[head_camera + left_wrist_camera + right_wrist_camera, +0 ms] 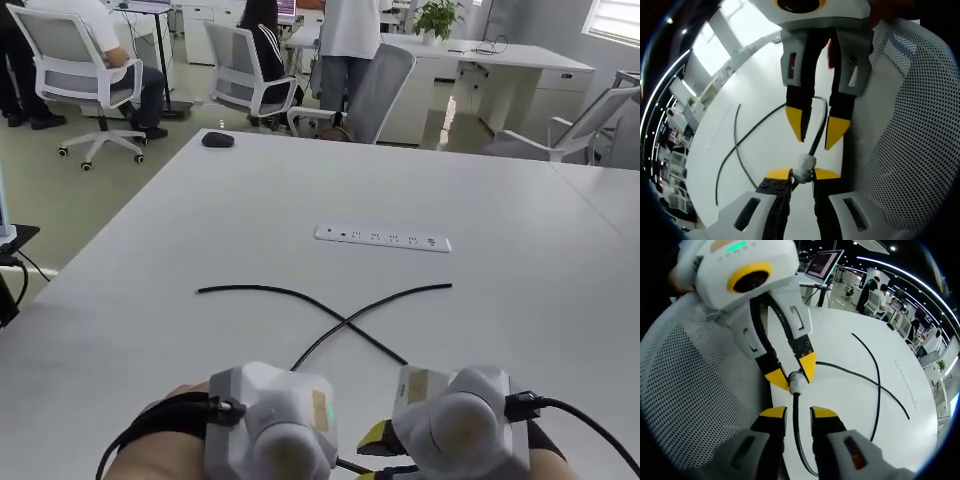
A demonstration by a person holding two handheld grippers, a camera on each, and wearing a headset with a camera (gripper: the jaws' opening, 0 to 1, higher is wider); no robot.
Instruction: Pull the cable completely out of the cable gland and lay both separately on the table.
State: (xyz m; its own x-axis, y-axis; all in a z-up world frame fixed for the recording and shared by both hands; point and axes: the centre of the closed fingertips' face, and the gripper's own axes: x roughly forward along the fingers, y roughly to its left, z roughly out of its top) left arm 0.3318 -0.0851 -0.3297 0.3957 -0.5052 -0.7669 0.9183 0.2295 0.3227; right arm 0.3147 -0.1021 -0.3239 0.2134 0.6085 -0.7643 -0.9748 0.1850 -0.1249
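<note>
The left gripper (pixel 801 174) is clamped on the white cable gland (pixel 804 167), by the tips only, at the near side of the table (pixel 500 330). The right gripper (pixel 816 127) straddles the black cable (pixel 815 142) just beside the gland; its jaws stand apart, not pinching. Farther out, two black strands (pixel 345 320) cross; whether both are this one cable cannot be told.

Hazards:
- Pulling before the right jaws close: they would likely slide along the sheath.
- Tip-only hold: the gland may twist free under load.
- Crossed strands: the moving length may snag the other.
- Near side: a released part may drop off.
</note>
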